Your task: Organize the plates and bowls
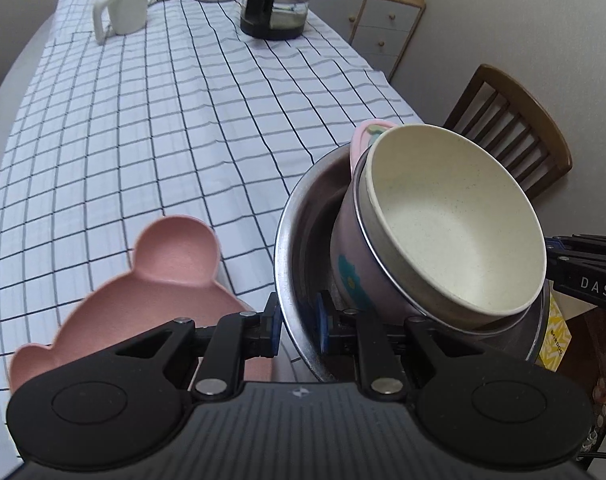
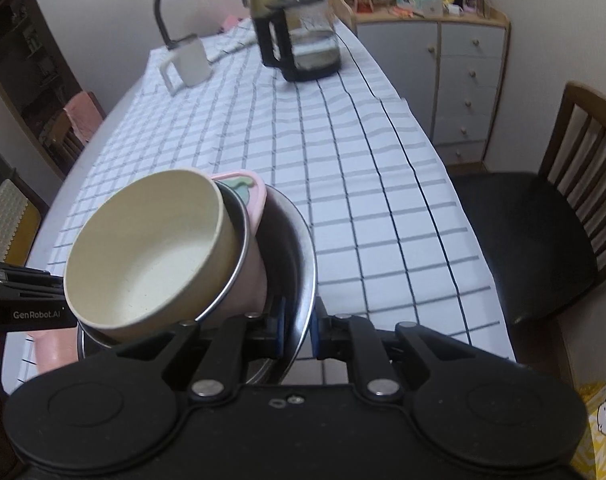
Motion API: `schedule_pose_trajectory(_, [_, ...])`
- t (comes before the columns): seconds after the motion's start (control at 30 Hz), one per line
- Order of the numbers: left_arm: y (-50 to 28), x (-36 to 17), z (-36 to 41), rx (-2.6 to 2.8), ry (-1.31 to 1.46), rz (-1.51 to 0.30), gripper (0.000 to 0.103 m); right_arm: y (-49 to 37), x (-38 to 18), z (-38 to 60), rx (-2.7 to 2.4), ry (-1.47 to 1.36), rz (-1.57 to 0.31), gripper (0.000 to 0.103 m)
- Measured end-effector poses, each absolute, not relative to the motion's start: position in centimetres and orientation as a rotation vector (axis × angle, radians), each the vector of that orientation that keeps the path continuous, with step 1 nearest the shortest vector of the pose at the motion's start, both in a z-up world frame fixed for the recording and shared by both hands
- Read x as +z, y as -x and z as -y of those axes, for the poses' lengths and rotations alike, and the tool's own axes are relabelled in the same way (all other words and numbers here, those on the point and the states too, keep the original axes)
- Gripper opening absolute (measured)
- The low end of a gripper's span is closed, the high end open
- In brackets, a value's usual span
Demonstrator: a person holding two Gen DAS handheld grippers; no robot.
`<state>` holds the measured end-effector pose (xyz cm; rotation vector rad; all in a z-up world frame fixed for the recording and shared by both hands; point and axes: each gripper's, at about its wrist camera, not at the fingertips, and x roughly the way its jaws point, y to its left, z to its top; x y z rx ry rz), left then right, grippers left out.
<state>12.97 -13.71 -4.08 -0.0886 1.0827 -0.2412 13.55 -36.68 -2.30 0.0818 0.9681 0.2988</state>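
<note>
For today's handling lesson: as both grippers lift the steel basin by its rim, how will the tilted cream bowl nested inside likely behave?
The cream bowl sits tilted in a pink cup, so it may well slide or tip. It looks like light, stiff plastic, probably not fragile. The steel basin has smooth walls, so the stack could shift.

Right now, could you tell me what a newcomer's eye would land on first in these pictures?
A tilted stack: a cream bowl nested in a pink cup, inside a steel bowl, with the left gripper and right gripper clamped on opposite rims. A pink bear plate lies at the near left on the checked cloth; a carafe stands at the far end.
</note>
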Motion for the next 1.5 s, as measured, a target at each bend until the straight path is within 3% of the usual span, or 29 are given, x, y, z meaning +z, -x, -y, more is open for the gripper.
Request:
schedule_pose_trajectory(0.37, [-9.7, -1.5, 6.7, -0.127, 0.128, -1.020, 0.017, -13.5, 0.6, 30.7, 0.407, -0.058, -0.910, 0.012])
schedule_pose_trajectory(0.73, [-6.4, -3.2, -0.5, 0.018, 0.183, -1.039, 0.017, -13.5, -1.3, 22.2, 0.547, -0.006, -0.932, 0.012])
schedule_pose_trajectory(1.5, [-5.7, -9.1, -1.7, 0.030, 0.175, -1.094, 0.018, -13.3, -6.5, 19.1, 0.590, 0.064, -0.995, 0.012])
